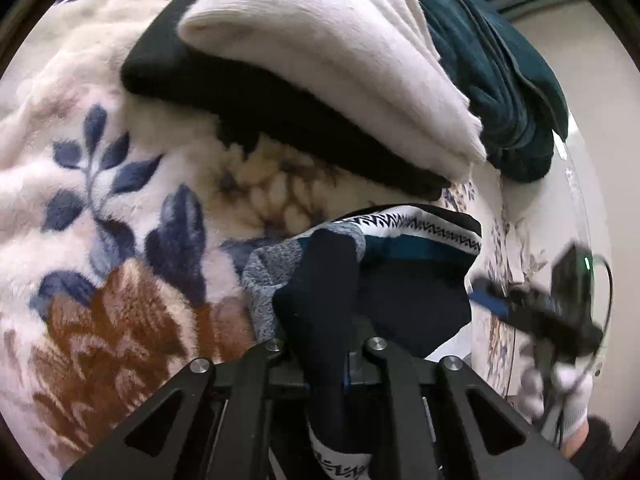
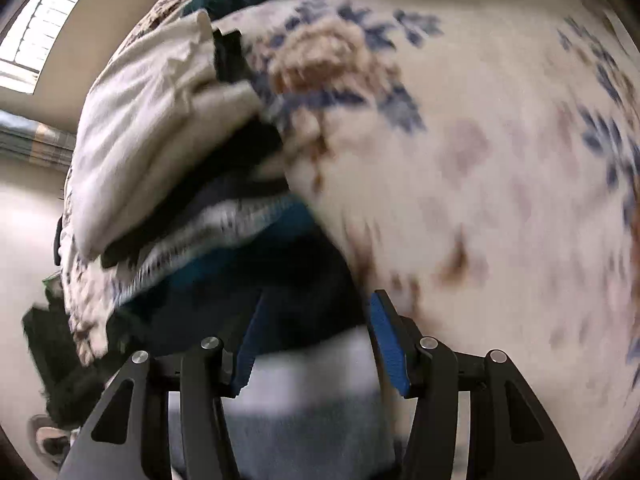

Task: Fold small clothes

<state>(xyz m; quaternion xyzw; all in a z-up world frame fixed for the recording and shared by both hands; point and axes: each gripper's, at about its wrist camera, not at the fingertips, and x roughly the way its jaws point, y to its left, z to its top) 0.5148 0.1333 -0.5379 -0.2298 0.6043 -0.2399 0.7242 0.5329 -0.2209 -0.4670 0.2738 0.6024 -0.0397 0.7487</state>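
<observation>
A dark navy sock (image 1: 320, 312) with a grey marled heel and a white patterned band is the garment in hand. It lies low in the left wrist view, at about six o'clock from the middle of the picture, its dark foot drawn down between the fingers of the left gripper (image 1: 326, 364). Those jaws are clenched on the sock, nearly meeting on the cloth.

In the right wrist view the right gripper (image 2: 316, 344) stands about half open, its blue pads (image 2: 386, 340) well apart. Blurred grey and white cloth (image 2: 312, 392) fills the gap between them; whether the pads press on it I cannot tell.

At twelve o'clock from the sock in the left view sits a folded stack: a white garment (image 1: 320, 52) on top of a black garment (image 1: 256, 96). A teal garment (image 1: 500, 80) lies at about one o'clock, just beside the stack. All rest on a fleece blanket (image 1: 120, 184) printed with blue leaves and brown flowers. At three o'clock the right gripper shows again, blurred, with a white-gloved hand (image 1: 560, 396) on it.
</observation>
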